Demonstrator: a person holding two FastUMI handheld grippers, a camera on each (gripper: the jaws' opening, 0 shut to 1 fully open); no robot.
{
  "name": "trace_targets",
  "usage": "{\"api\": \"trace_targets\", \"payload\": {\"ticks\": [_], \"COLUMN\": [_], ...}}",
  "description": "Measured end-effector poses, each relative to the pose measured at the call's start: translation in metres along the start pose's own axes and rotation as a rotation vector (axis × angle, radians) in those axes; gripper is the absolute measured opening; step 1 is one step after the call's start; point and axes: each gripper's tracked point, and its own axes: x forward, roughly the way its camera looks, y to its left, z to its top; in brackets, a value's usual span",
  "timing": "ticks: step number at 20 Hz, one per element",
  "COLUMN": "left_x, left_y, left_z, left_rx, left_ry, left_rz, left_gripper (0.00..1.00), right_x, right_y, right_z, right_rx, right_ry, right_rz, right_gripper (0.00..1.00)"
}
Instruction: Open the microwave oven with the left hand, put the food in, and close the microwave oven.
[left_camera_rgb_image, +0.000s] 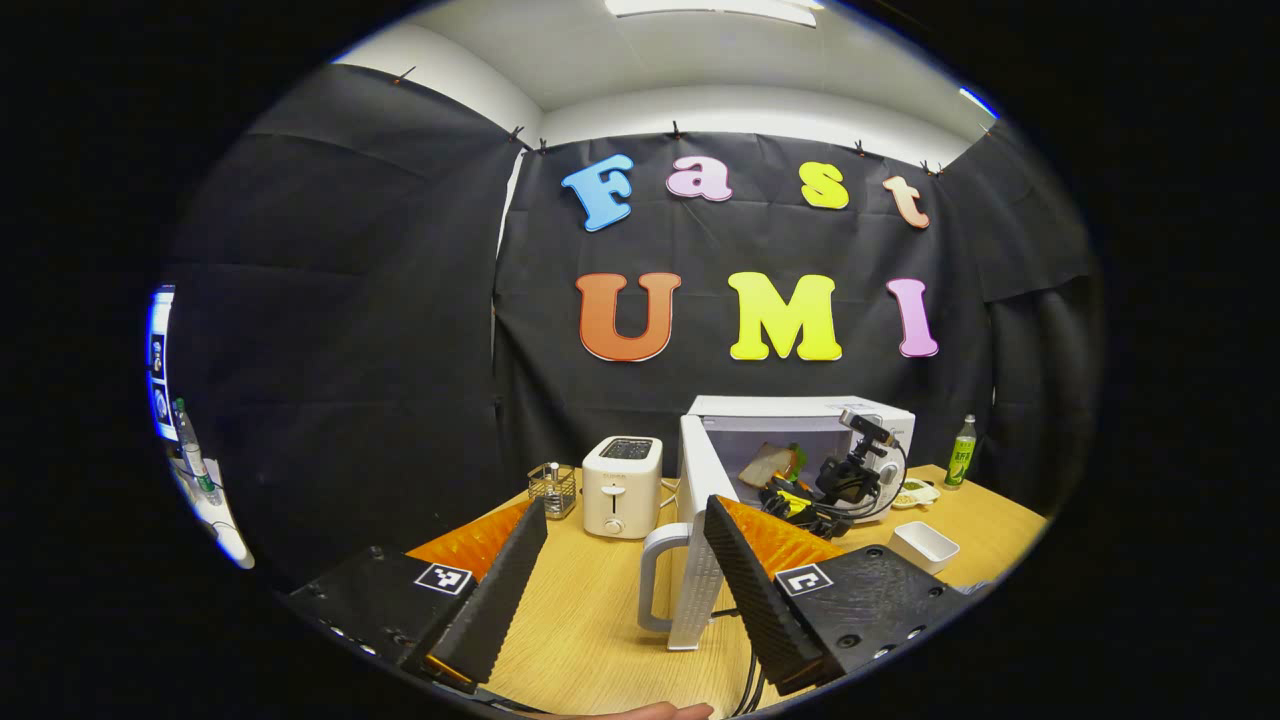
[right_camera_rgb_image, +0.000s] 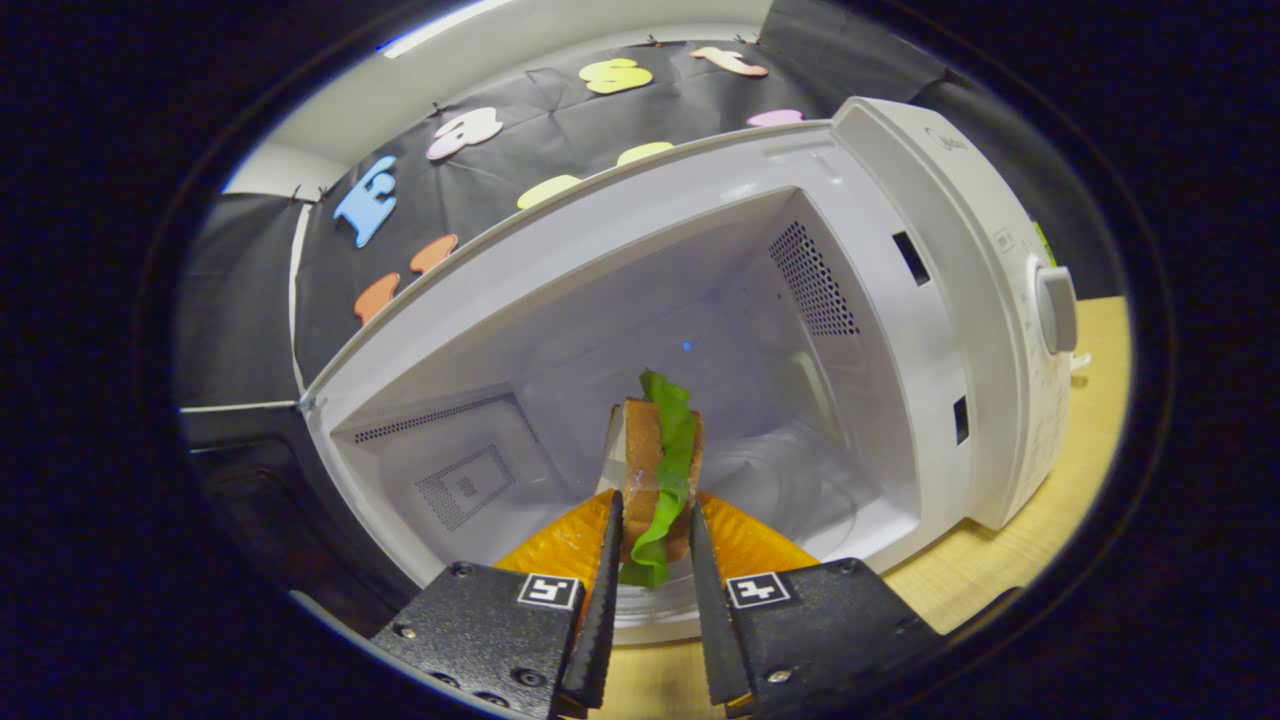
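Observation:
The white microwave (left_camera_rgb_image: 800, 412) stands at the back of the table, its door (left_camera_rgb_image: 697, 540) swung open toward me with the handle (left_camera_rgb_image: 652, 580) between my fingers. My left gripper (left_camera_rgb_image: 625, 510) is open, apart from the handle and holding nothing. The right gripper (left_camera_rgb_image: 850, 480) reaches into the oven's mouth. In the right gripper view, the right gripper (right_camera_rgb_image: 652, 505) is shut on a sandwich (right_camera_rgb_image: 660, 450) of brown bread and green lettuce, held on edge above the floor of the microwave cavity (right_camera_rgb_image: 740, 330). The control knob (right_camera_rgb_image: 1057, 308) shows on the right.
A white toaster (left_camera_rgb_image: 622, 487) and a small wire holder (left_camera_rgb_image: 552, 488) stand left of the microwave. Right of it are a green bottle (left_camera_rgb_image: 962, 452), a small plate of food (left_camera_rgb_image: 915, 492) and a white square dish (left_camera_rgb_image: 922, 545). Cables trail over the wooden table (left_camera_rgb_image: 590, 640).

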Motion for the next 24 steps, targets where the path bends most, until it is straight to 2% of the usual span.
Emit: {"api": "trace_targets", "payload": {"ticks": [2, 3, 4, 5, 6, 7, 8, 9, 11, 12, 13, 14, 16, 17, 20, 21, 24], "left_x": [-0.003, -0.007, -0.009, -0.010, -0.010, -0.011, -0.011, -0.012, -0.011, -0.012, -0.010, -0.010, -0.011, -0.011, -0.013, -0.012, -0.007], "left_y": [0.005, 0.006, 0.008, 0.009, 0.012, 0.015, 0.017, 0.019, 0.023, 0.027, 0.030, 0.032, 0.035, 0.038, 0.049, 0.052, 0.056], "left_z": [0.000, -0.001, -0.002, -0.001, -0.002, -0.003, -0.005, -0.006, -0.009, -0.012, -0.015, -0.016, -0.021, -0.023, -0.027, -0.028, -0.032], "left_rx": [0.007, 0.004, 0.001, -0.001, 0.000, 0.001, 0.001, 0.001, 0.000, 0.005, 0.012, 0.016, 0.017, 0.019, 0.016, 0.001, -0.055], "left_ry": [0.003, 0.005, 0.007, 0.007, 0.011, 0.013, 0.016, 0.015, 0.012, 0.018, 0.018, 0.017, 0.028, 0.031, 0.030, 0.019, -0.007], "left_rz": [0.011, 0.016, 0.018, 0.021, 0.027, 0.037, 0.044, 0.048, 0.059, 0.073, 0.084, 0.088, 0.089, 0.089, 0.102, 0.100, 0.077], "left_gripper": [0.94, 0.94, 0.94, 0.94, 0.94, 0.94, 0.82, 0.94, 0.94, 0.94, 0.82, 0.94, 0.94, 0.82, 0.82, 0.82, 0.82], "right_x": [0.001, -0.001, -0.003, -0.003, -0.004, -0.006, -0.009, -0.011, -0.013, -0.014, -0.016, -0.020, -0.028, -0.031, -0.049, -0.057, -0.091], "right_y": [-0.002, -0.003, -0.004, -0.008, -0.013, -0.016, -0.018, -0.021, -0.028, -0.027, -0.026, -0.021, -0.012, -0.012, -0.011, -0.011, -0.011], "right_z": [-0.003, -0.004, -0.002, -0.001, 0.000, 0.001, 0.003, 0.005, 0.005, 0.005, 0.003, 0.002, -0.002, -0.004, -0.006, -0.007, -0.008], "right_rx": [-0.019, -0.040, -0.058, -0.081, -0.107, -0.129, -0.156, -0.190, -0.231, -0.230, -0.238, -0.255, -0.314, -0.340, -0.391, -0.394, -0.397], "right_ry": [0.010, 0.017, 0.014, 0.014, 0.013, 0.008, 0.001, -0.004, -0.006, 0.001, 0.009, 0.009, 0.022, 0.027, 0.034, 0.040, 0.052], "right_rz": [-0.005, -0.016, -0.024, -0.040, -0.055, -0.073, -0.083, -0.100, -0.124, -0.111, -0.098, -0.077, -0.037, -0.022, 0.013, 0.026, 0.093], "right_gripper": [0.45, 0.38, 0.48, 0.42, 0.47, 0.56, 0.54, 0.58, 0.60, 0.76, 0.68, 0.74, 0.91, 0.91, 1.00, 0.96, 1.00]}}
